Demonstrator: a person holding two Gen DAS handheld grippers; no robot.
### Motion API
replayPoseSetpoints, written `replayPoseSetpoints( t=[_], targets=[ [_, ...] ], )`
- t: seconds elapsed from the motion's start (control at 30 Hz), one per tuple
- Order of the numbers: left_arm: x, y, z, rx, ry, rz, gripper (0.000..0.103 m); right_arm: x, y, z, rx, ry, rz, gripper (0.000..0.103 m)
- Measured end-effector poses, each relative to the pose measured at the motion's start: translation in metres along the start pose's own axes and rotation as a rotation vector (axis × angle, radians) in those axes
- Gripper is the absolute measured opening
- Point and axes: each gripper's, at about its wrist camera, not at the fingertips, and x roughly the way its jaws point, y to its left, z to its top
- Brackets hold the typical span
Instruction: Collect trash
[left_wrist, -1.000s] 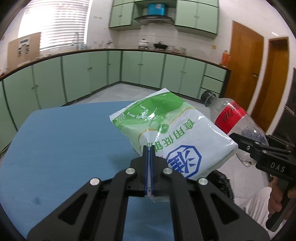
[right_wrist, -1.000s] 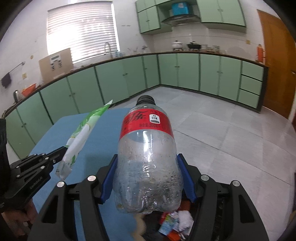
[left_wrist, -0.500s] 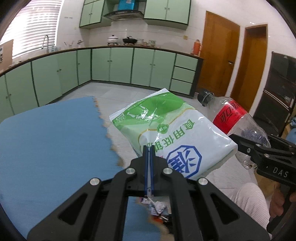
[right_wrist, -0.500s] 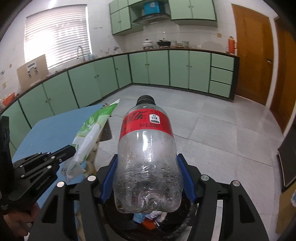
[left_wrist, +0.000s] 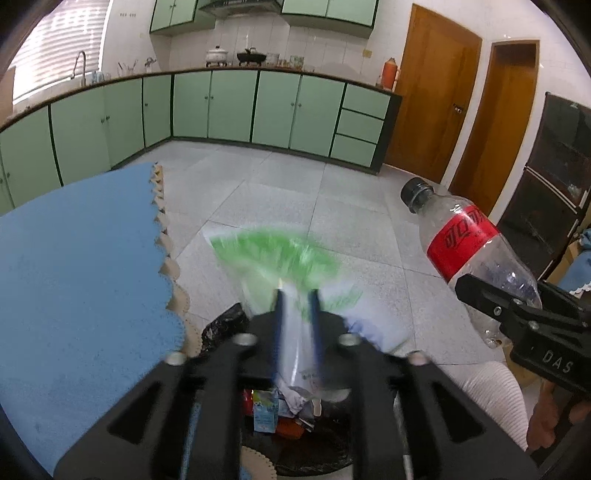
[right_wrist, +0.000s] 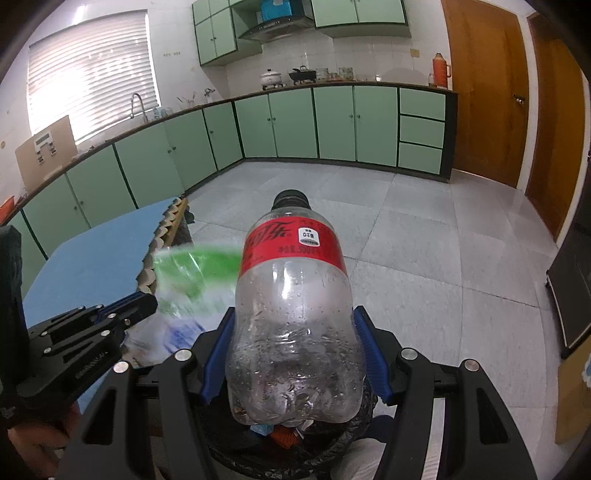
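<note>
both hands have swung off the blue tabletop to above the black trash bin. left tool has just been opening, its pads spread, and the green-and-white bag, light and limp, slips blurred between them. right tool pinches the empty plastic bottle low on its body; it looks light, crushable and slick.

The bag hung between the left gripper's parted fingers, above the bin (wrappers inside). The table lay left of it. The bottle sat in the right gripper, right of the bag, cabinets behind.
</note>
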Motion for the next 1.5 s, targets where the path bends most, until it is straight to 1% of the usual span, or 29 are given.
replayPoseSetpoints(
  t=[0.03, 0.13, 0.17, 0.2, 0.23, 0.47, 0.6, 0.7, 0.8, 0.87, 0.97, 1.2, 1.33, 1.5],
  targets=[
    [0.000, 0.001, 0.000, -0.001, -0.004, 0.001, 0.043, 0.002, -0.001, 0.000, 0.001, 0.004, 0.001, 0.062],
    [-0.001, 0.003, 0.000, -0.005, -0.007, 0.011, 0.046, 0.016, 0.001, 0.000, -0.019, 0.034, 0.014, 0.062],
    [-0.001, 0.006, 0.000, -0.012, -0.007, 0.020, 0.048, 0.021, 0.002, 0.000, -0.028, 0.049, 0.015, 0.068],
    [-0.001, 0.007, 0.001, -0.017, -0.007, 0.024, 0.049, 0.028, 0.001, -0.002, -0.041, 0.071, 0.016, 0.082],
    [-0.002, 0.010, 0.000, -0.023, -0.008, 0.032, 0.050, 0.032, 0.003, -0.003, -0.049, 0.078, -0.001, 0.083],
    [-0.015, 0.024, 0.012, -0.050, -0.041, 0.061, 0.059, 0.025, 0.012, -0.007, -0.074, 0.056, -0.003, 0.084],
    [-0.032, 0.028, 0.019, -0.054, -0.075, 0.072, 0.065, 0.013, 0.016, -0.003, -0.080, 0.032, -0.005, 0.089],
    [-0.049, 0.031, 0.026, -0.055, -0.105, 0.077, 0.068, 0.000, 0.022, 0.003, -0.081, 0.006, 0.002, 0.092],
    [-0.069, 0.033, 0.032, -0.045, -0.138, 0.088, 0.075, -0.015, 0.029, 0.010, -0.088, -0.026, 0.013, 0.095],
    [-0.086, 0.034, 0.036, -0.042, -0.164, 0.096, 0.083, -0.025, 0.034, 0.016, -0.087, -0.045, 0.023, 0.097],
    [-0.108, 0.037, 0.040, -0.038, -0.198, 0.106, 0.088, -0.038, 0.041, 0.023, -0.077, -0.066, 0.046, 0.097],
    [-0.151, 0.044, 0.044, -0.033, -0.245, 0.133, 0.093, -0.069, 0.060, 0.037, -0.079, -0.110, 0.085, 0.097],
    [-0.173, 0.045, 0.045, -0.019, -0.266, 0.166, 0.094, -0.087, 0.073, 0.039, -0.104, -0.138, 0.099, 0.097],
    [-0.198, 0.048, 0.040, -0.008, -0.282, 0.185, 0.095, -0.106, 0.088, 0.037, -0.125, -0.162, 0.122, 0.097]
  ],
)
